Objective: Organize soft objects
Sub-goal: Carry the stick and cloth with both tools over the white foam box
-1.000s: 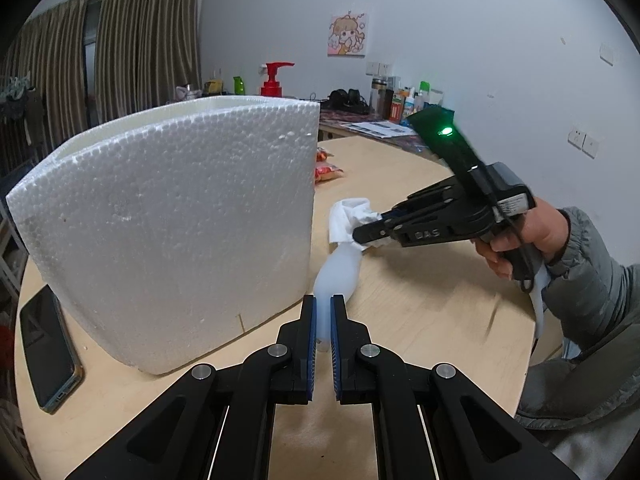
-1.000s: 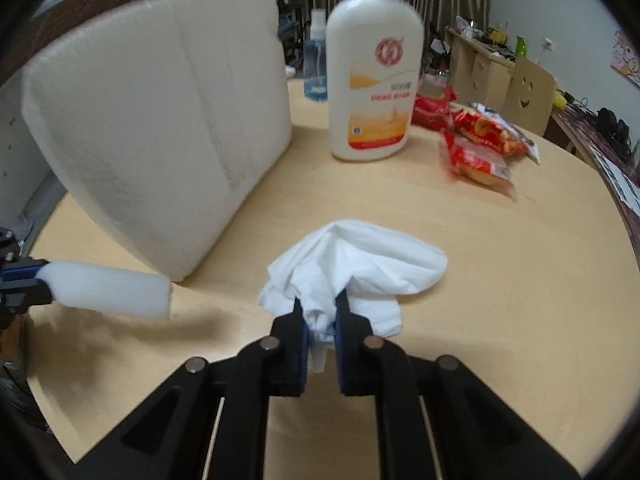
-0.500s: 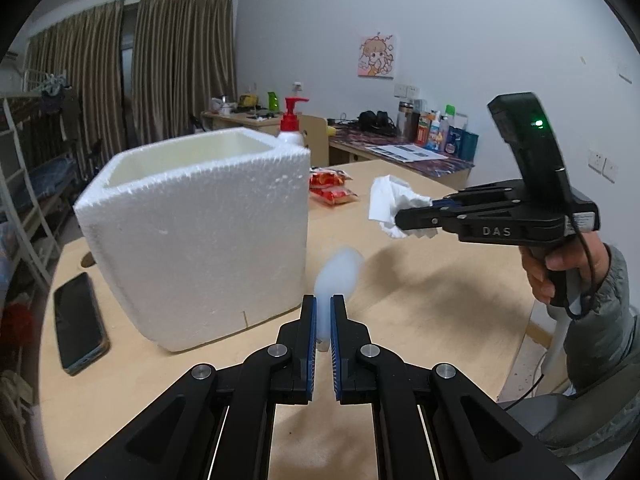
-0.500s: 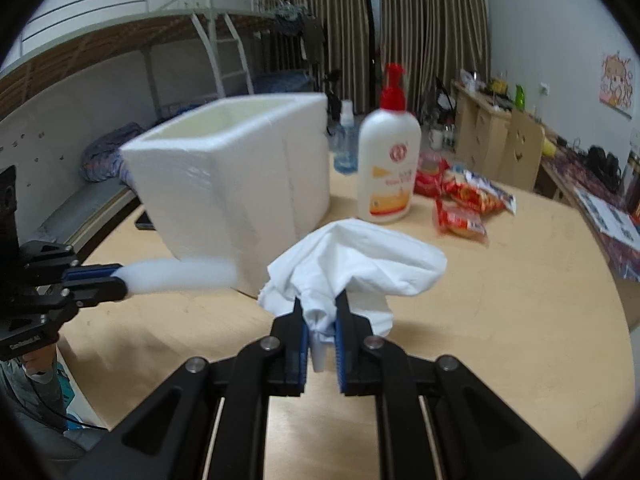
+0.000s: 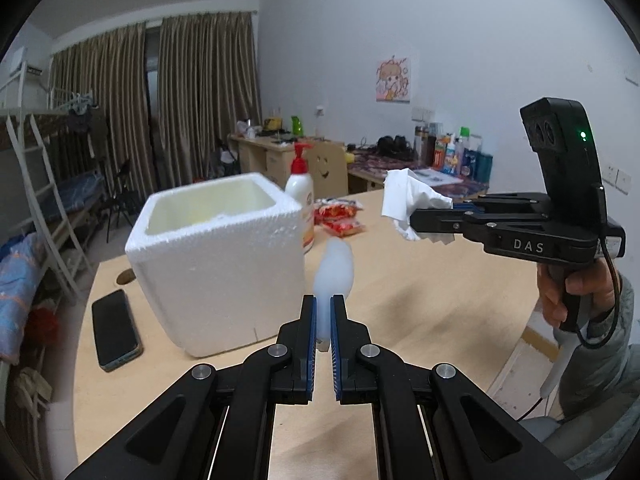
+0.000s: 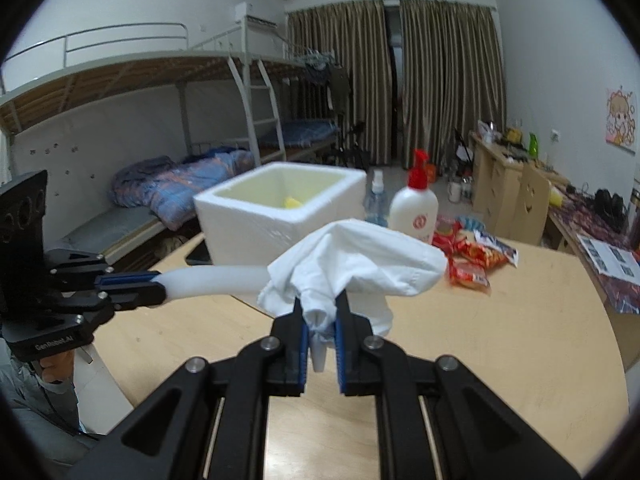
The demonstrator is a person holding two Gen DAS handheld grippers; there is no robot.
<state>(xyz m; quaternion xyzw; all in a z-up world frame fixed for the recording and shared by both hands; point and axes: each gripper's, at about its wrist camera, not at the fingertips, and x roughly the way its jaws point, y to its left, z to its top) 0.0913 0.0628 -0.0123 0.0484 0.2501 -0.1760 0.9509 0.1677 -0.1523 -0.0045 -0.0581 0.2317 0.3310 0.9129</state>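
Left gripper (image 5: 323, 322): closed on a white foam tube (image 5: 334, 270), which sticks forward from the pads, clear of the table.
Right gripper (image 6: 322, 322): clamped on a bunched white cloth (image 6: 360, 264); the cloth hangs over the fingertips, off the table.
Foam tube, right wrist view: bends from the left gripper (image 6: 132, 286) toward the cloth, its far end hidden behind the cloth.
Foam box (image 5: 218, 264): white, open-topped, upright on the table, just left of the tube; a small yellow item (image 6: 292, 202) lies inside.
Table (image 5: 420, 300): pale wood, curved edge.
Phone (image 5: 116, 330): dark, flat on the table left of the box.
Pump bottle (image 6: 414, 212): white with red pump, behind the box.
Snack packets (image 6: 476, 258): red, near the bottle.
Person's hand (image 5: 572, 288): grips the right gripper's handle.
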